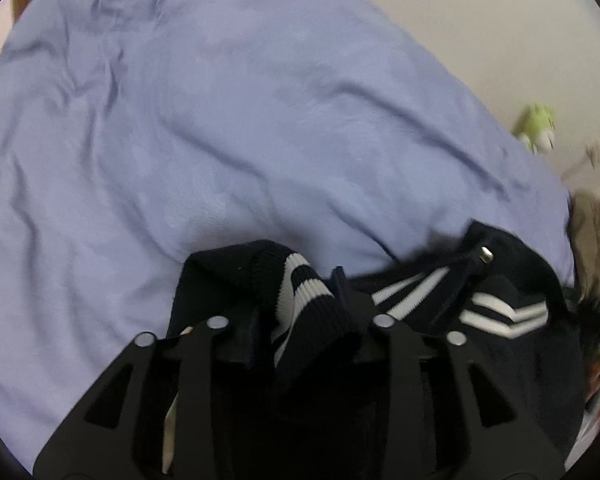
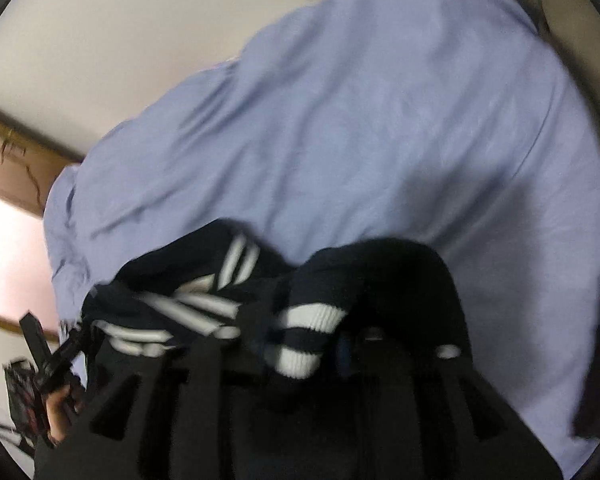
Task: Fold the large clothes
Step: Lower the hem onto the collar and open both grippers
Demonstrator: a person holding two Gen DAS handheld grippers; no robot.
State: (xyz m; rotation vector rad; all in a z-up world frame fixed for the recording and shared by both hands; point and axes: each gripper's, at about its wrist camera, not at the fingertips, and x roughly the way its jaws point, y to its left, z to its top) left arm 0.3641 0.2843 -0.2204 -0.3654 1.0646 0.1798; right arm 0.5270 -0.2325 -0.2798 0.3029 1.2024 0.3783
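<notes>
A dark navy jacket with white stripes (image 1: pixel 480 304) hangs over a bed with a lavender sheet (image 1: pixel 220 120). My left gripper (image 1: pixel 300 320) is shut on the jacket's ribbed striped cuff (image 1: pixel 300 284). In the right wrist view the same jacket (image 2: pixel 204 304) shows, blurred, over the lavender sheet (image 2: pixel 380 120). My right gripper (image 2: pixel 312 344) is shut on another ribbed striped cuff (image 2: pixel 304 340). The left gripper (image 2: pixel 40 352) and the hand on it show at the lower left of the right wrist view.
A pale wall (image 1: pixel 500 20) stands behind the bed. A green soft toy (image 1: pixel 538 128) sits at the right. Brown fabric (image 1: pixel 596 240) lies at the right edge. A wooden frame (image 2: pixel 16 160) shows at the left of the right wrist view.
</notes>
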